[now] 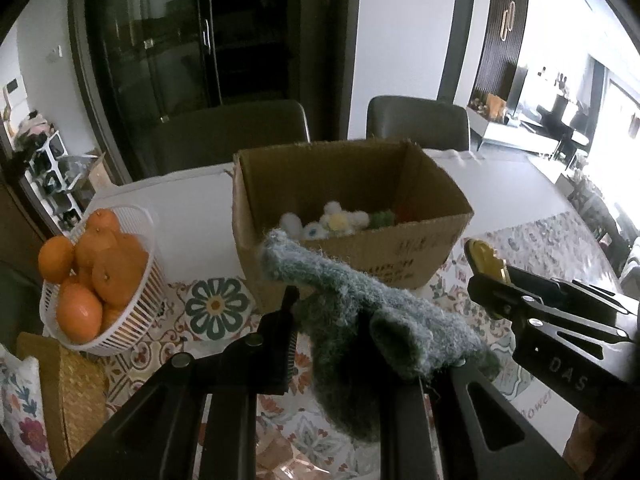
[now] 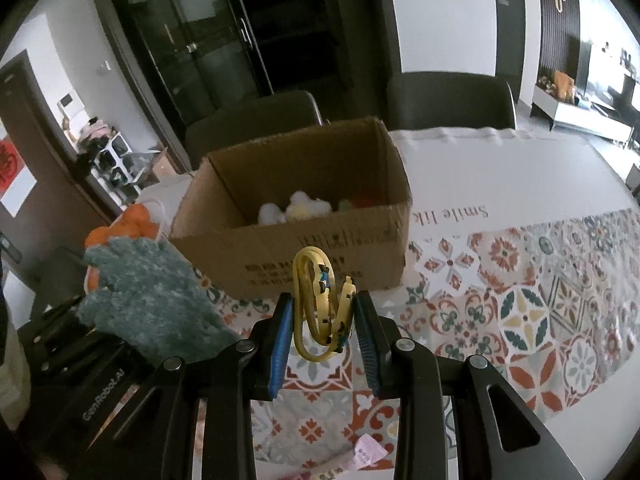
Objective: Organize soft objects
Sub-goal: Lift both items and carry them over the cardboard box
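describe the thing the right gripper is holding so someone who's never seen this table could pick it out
Start at the open cardboard box on the patterned tablecloth. Just in front of it, the right gripper holds a yellow looped band between its blue pads. Unlike the fuzzy grey-green glove held by the left gripper, it is thin, smooth, coiled, with small dark and blue marks.

Home dining room, patterned tablecloth (image 2: 540, 300), chairs (image 2: 450, 100), glass cabinet (image 1: 168, 40)
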The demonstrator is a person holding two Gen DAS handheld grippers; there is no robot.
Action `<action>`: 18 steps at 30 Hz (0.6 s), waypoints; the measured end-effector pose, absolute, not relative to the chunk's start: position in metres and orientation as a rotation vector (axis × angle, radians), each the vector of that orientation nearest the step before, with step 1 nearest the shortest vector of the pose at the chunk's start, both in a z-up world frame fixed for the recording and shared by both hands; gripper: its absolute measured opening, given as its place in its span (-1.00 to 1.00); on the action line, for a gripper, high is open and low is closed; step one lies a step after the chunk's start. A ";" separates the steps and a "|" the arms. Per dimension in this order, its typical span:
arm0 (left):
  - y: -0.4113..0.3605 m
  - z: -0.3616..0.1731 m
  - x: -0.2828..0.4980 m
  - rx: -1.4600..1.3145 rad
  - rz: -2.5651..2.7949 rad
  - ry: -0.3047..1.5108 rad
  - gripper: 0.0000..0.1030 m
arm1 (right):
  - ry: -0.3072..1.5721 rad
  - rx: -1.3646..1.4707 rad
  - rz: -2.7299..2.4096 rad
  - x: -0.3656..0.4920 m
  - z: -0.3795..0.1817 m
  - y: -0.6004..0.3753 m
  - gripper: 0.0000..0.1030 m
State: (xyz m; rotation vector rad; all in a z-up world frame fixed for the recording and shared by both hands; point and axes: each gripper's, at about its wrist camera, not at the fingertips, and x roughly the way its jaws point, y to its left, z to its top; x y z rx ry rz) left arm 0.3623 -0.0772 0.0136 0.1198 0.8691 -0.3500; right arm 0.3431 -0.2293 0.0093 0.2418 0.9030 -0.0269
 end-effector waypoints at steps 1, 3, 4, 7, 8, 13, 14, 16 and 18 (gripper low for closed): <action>-0.077 0.016 0.363 0.119 -0.348 0.864 -0.62 | 0.900 0.242 -0.026 0.344 0.011 -0.229 -0.38; -0.076 0.022 0.365 0.122 -0.346 0.849 -0.62 | 0.890 0.240 -0.022 0.346 0.016 -0.229 -0.38; -0.077 0.026 0.366 0.122 -0.345 0.841 -0.62 | 0.885 0.239 -0.020 0.347 0.018 -0.229 -0.38; -0.077 0.036 0.367 0.128 -0.345 0.820 -0.62 | 0.872 0.238 -0.014 0.349 0.025 -0.229 -0.38; -0.078 0.039 0.368 0.132 -0.344 0.812 -0.62 | 0.868 0.238 -0.012 0.350 0.028 -0.230 -0.38; -0.081 0.053 0.372 0.140 -0.342 0.785 -0.62 | 0.841 0.226 -0.007 0.354 0.042 -0.231 -0.38; -0.081 0.057 0.373 0.140 -0.342 0.779 -0.62 | 0.836 0.224 -0.007 0.355 0.045 -0.231 -0.38; -0.081 0.061 0.375 0.139 -0.342 0.772 -0.62 | 0.829 0.221 -0.004 0.358 0.050 -0.230 -0.38; -0.082 0.065 0.378 0.142 -0.342 0.765 -0.62 | 0.823 0.214 -0.002 0.361 0.054 -0.230 -0.38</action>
